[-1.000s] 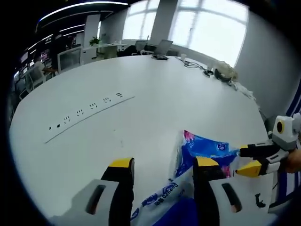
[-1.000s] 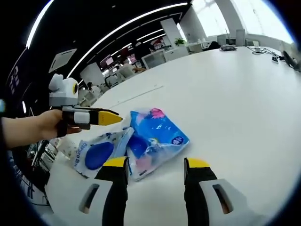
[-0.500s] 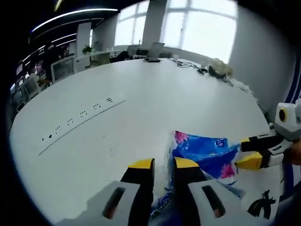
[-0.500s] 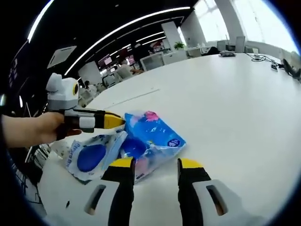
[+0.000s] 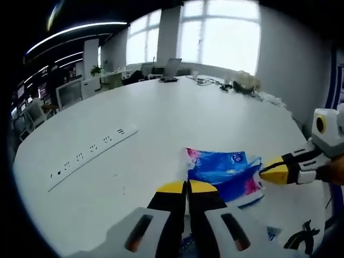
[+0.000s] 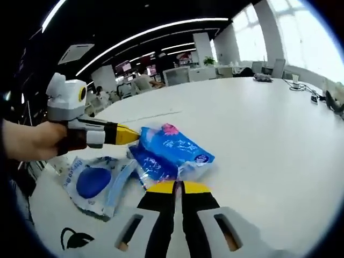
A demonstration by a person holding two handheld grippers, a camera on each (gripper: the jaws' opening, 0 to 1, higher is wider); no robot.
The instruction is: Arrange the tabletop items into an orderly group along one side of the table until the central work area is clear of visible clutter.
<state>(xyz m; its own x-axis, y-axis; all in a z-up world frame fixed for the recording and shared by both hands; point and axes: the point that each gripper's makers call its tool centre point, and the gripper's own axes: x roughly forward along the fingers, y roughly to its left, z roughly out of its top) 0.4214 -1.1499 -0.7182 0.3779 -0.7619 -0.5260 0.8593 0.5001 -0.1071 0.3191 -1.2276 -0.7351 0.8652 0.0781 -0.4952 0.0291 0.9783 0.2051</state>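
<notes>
The big white table (image 5: 177,118) spreads out ahead of you, with a strip of power sockets (image 5: 88,153) set into it well to the left of the packs. Near the table's edge lies a blue wipes pack with pink print (image 6: 174,148), and just beside it, partly overlapped, a paler pack with a dark blue oval (image 6: 91,183). Your left tool (image 5: 186,187) has its yellow-tipped jaws pressed together right at the near edge of the blue pack; whether they pinch any film you cannot tell. Your right tool (image 6: 178,187) is likewise pressed together, tips at the blue pack's edge, with any pinch on the pack hidden. Your left hand (image 6: 27,141) grips the tool's handle.
</notes>
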